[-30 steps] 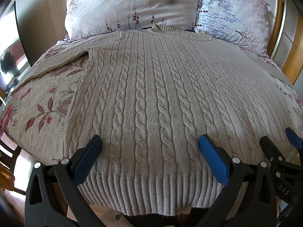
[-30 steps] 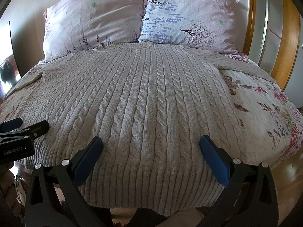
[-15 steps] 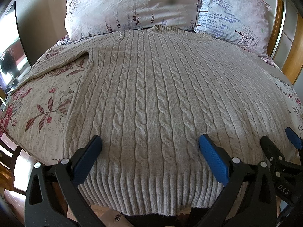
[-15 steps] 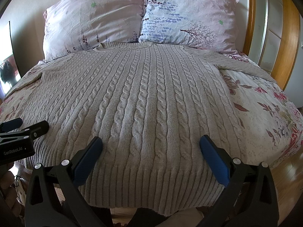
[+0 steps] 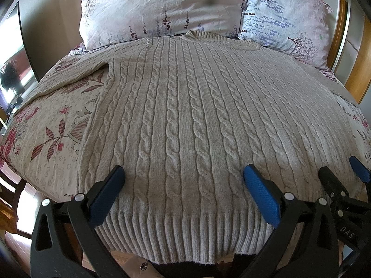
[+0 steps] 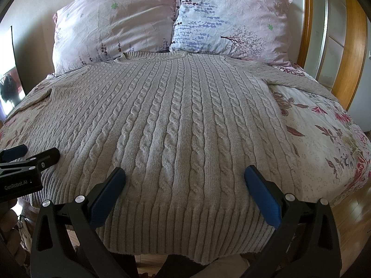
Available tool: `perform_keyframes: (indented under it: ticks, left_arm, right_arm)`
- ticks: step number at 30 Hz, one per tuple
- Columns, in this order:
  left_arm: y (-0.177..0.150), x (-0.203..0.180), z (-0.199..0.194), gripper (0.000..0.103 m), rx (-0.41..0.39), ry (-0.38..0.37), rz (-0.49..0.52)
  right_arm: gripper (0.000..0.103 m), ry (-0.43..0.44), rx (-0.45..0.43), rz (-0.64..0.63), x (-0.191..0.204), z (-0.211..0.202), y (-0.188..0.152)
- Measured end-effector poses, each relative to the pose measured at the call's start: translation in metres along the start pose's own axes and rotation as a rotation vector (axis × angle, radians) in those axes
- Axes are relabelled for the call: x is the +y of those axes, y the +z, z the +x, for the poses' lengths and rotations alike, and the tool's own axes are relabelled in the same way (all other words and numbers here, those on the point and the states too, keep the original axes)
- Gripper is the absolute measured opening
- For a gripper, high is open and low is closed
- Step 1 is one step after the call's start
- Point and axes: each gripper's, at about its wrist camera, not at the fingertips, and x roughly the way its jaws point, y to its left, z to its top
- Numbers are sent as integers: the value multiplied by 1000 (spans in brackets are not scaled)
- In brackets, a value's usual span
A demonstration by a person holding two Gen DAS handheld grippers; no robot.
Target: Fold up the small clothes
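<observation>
Here the sweater (image 5: 185, 115) lies flat and face up on the bed (image 6: 324, 139), its neck toward the pillows (image 6: 162, 23) and its ribbed hem (image 5: 185, 236) hanging just over the bed's near edge. Both sleeves are spread out to the sides of the body, which suits a fold that begins by bringing the sides inward. The left gripper (image 5: 183, 192) hovers above the hem on the sweater's left half, jaws spread wide and holding nothing. The right gripper (image 6: 184, 192) sits likewise over the hem on the right half, also released and empty. The two tools are side by side, each showing at the edge of the other's view. Judging by this, folding has not yet begun: the garment looks smoothed and ready, and the grippers are parked at the hem, probably because that free edge is easiest to pinch. Thick cable knit will likely need a deep bite.
</observation>
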Motion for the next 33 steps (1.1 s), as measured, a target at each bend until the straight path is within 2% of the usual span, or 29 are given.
perform_keyframes:
  ticks: [13, 22, 33]
  left_arm:
    - [1, -1, 0, 101, 12, -3, 6]
    - [3, 0, 1, 101, 29, -4, 14]
    - [11, -1, 6, 101, 85, -19, 43]
  right_arm:
    - [102, 16, 33, -23, -1, 5, 5]
    - [102, 68, 3, -72, -5, 4, 4]
    - [102, 104, 40, -116, -5, 10, 13]
